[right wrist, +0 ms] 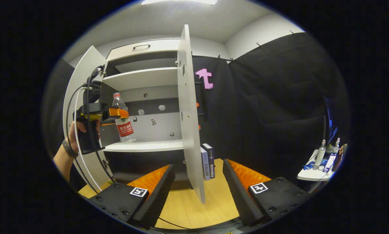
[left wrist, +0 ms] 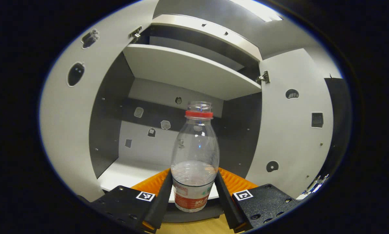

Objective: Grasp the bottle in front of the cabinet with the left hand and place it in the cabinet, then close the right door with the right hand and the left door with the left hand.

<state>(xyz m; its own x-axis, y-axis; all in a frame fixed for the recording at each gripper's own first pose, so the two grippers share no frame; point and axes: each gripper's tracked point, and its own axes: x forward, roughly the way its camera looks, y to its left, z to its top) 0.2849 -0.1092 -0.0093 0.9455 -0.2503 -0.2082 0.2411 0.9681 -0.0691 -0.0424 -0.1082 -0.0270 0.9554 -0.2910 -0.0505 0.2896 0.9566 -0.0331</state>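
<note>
A clear plastic bottle with a red neck ring, no cap and a red-and-white label stands upright between the fingers of my left gripper, which is shut on it. In the right gripper view the same bottle hangs at the front edge of the cabinet's lower shelf, held by the left gripper in a person's hand. Both cabinet doors stand open: the left door and the right door. My right gripper is open, its fingers on either side of the right door's lower edge, which lies farther off.
The white cabinet has an upper shelf and small stickers on its back wall. Two boxes stand on the wooden table behind the right door. A side table with bottles sits at the far right. A cable hangs from the left gripper.
</note>
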